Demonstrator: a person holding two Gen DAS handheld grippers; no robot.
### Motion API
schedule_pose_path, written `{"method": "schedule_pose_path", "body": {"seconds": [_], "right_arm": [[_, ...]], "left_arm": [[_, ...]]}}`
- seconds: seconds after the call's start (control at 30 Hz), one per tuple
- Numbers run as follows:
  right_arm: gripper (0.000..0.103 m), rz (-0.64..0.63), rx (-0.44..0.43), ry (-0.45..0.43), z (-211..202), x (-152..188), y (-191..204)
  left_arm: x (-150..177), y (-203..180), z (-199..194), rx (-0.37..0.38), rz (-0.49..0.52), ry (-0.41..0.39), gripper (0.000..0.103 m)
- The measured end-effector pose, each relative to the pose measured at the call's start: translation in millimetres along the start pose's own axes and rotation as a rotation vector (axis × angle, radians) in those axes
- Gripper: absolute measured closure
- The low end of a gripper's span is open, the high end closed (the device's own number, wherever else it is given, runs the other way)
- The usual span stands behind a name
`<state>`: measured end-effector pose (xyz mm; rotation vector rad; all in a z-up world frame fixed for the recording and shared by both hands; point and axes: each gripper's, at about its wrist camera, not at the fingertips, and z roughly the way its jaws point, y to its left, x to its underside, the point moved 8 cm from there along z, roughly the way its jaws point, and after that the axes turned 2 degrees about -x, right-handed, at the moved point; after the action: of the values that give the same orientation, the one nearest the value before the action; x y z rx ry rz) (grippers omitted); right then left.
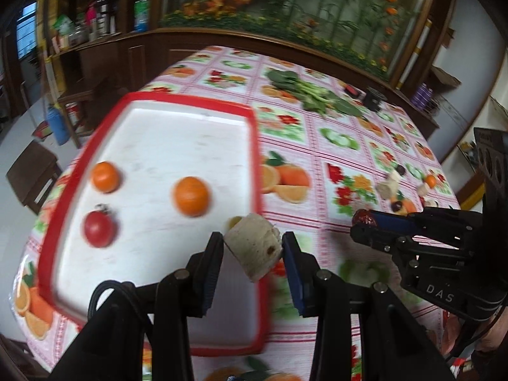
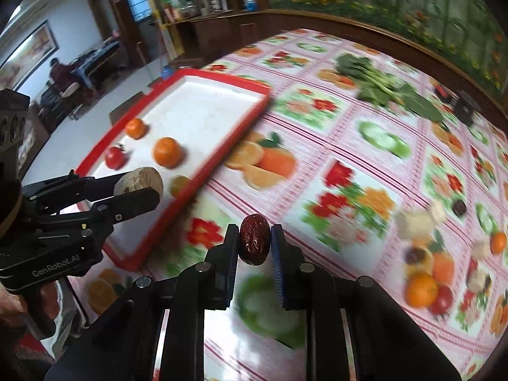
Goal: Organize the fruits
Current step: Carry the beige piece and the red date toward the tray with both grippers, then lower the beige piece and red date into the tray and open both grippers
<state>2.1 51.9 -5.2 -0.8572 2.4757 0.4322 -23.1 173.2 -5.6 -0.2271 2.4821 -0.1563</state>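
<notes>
Nearest my left camera, my left claw (image 1: 252, 246) pinches a pale cut chunk (image 1: 254, 249) over the lower right edge of the red-rimmed tray (image 1: 255, 146). Nearest my right camera, my right claw (image 2: 254, 243) is pressed onto a dark red date (image 2: 254, 243), held above the patterned table (image 2: 333, 146) at lower centre of that frame.

Only the right view shows a person seated in a far room at upper left, and it gives the clearer look at the pile of loose fruit pieces (image 2: 441, 266) at its lower right; in the left view that pile is small and blurred at the right edge. Each view shows the other claw from the side.

On the tray I count two oranges (image 1: 191, 196), one red tomato (image 1: 99, 228) and one small yellowish fruit (image 2: 180, 184) near its lower right rim. One bunch of leafy greens (image 1: 304, 92) lies on the table, well apart from the tray, in the upper part of both frames.
</notes>
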Motion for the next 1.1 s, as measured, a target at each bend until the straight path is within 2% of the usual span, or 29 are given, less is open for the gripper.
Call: {"method": "schedule_pose_path", "body": {"seconds": [0.3, 0.57, 0.77, 1.1], "right_arm": [[0.084, -0.12, -0.091, 0.023, 28, -23, 62], [0.084, -0.201, -0.139, 0.058, 52, -28, 105], [0.084, -0.222, -0.15, 0.096, 72, -27, 117], [0.084, -0.231, -0.148, 0.126, 87, -24, 120]], "left_arm": [[6, 57, -8, -0.084, -0.077, -0.002, 0.062], [17, 94, -9, -0.139, -0.127, 0.015, 0.062], [22, 112, 1, -0.161, -0.147, 0.041, 0.062], [20, 117, 8, -0.158, -0.14, 0.051, 0.062]]}}
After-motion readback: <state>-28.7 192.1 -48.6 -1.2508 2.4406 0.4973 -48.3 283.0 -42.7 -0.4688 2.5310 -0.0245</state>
